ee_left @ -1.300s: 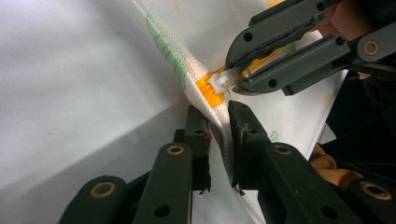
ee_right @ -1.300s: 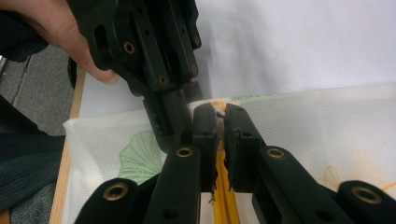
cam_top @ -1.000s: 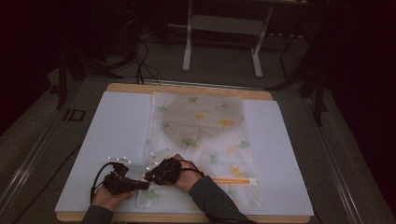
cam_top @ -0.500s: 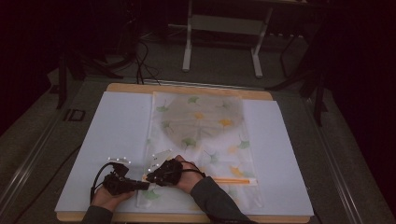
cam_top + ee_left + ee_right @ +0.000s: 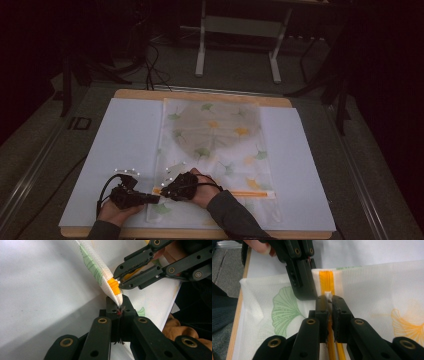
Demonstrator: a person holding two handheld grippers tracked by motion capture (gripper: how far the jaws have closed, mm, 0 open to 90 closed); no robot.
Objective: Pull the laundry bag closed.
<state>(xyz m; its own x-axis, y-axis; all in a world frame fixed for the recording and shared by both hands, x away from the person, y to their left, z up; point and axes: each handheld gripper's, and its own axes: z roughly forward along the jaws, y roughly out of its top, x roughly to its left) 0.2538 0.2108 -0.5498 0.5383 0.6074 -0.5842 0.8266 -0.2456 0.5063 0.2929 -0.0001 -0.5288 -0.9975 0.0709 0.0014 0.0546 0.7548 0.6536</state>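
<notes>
We see the mesh bag (image 5: pixel 215 160) flat on the table (image 5: pixel 300 160). Left gripper (image 5: pixel 119 305) clamps the bag's corner edge; right gripper (image 5: pixel 329 298) pinches the white zipper pull (image 5: pixel 328 294), unresolved from above. Since earlier, no visible shift.

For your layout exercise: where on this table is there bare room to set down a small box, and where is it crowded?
Free: the white sheet left of the mesh bag, and the strip right of it. Crowded: the near edge, where the left gripper and right gripper both clamp the bag's orange zipper end.
</notes>
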